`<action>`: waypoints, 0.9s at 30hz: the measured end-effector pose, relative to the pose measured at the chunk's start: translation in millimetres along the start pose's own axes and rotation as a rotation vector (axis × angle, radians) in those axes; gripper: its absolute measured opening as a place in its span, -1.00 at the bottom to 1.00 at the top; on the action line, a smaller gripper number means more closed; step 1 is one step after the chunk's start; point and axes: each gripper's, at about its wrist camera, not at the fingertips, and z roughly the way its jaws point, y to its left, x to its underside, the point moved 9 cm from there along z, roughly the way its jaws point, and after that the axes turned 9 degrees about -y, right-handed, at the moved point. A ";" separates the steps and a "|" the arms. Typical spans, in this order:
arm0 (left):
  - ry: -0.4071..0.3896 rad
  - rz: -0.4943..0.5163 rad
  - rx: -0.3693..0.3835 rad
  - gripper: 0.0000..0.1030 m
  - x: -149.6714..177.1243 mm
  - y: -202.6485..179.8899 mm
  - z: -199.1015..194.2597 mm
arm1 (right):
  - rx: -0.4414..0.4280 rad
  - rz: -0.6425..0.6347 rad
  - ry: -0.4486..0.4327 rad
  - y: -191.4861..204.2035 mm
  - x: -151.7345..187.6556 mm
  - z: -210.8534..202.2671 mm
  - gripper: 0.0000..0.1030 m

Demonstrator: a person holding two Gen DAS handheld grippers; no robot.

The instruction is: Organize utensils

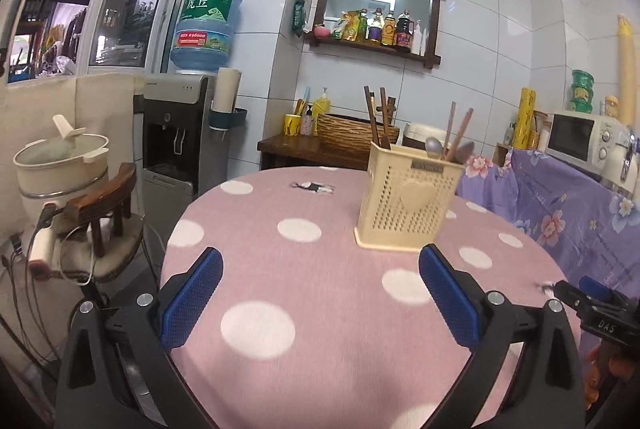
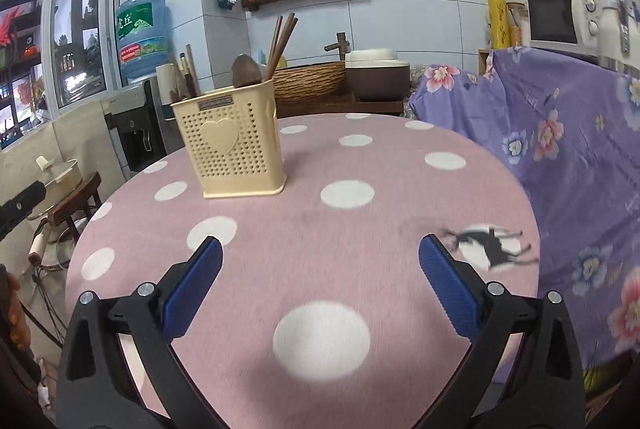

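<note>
A cream perforated utensil holder (image 1: 406, 199) (image 2: 234, 149) with a heart on its front stands upright on the round pink polka-dot table (image 1: 320, 289) (image 2: 320, 229). Brown chopsticks (image 1: 458, 133) (image 2: 282, 39), a metal spoon (image 1: 434, 147) and a dark wooden spoon (image 2: 245, 70) stick out of it. My left gripper (image 1: 320, 259) hangs open over the near part of the table, well short of the holder, nothing between its blue pads. My right gripper (image 2: 320, 249) is open too and empty, with the holder ahead to its left.
A purple floral cloth (image 1: 560, 197) (image 2: 560, 149) covers furniture at the table's right. A white microwave (image 1: 580, 139) (image 2: 560, 17) sits behind it. To the left are a wooden chair (image 1: 104, 213), a cream pot (image 1: 60, 157) and a water dispenser (image 1: 180, 125). A dark sideboard (image 1: 312, 145) stands behind the table.
</note>
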 end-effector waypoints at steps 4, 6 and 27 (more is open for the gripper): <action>0.019 -0.005 0.055 0.90 8.8 -9.6 -22.2 | -0.041 -0.036 -0.045 21.6 7.7 -33.3 0.89; 0.013 -0.003 0.076 0.90 10.1 -14.0 -31.9 | -0.076 -0.055 -0.062 35.5 6.8 -46.0 0.89; -0.052 0.068 0.092 0.90 9.6 -21.8 -57.9 | -0.153 -0.111 -0.152 67.9 -12.7 -83.0 0.89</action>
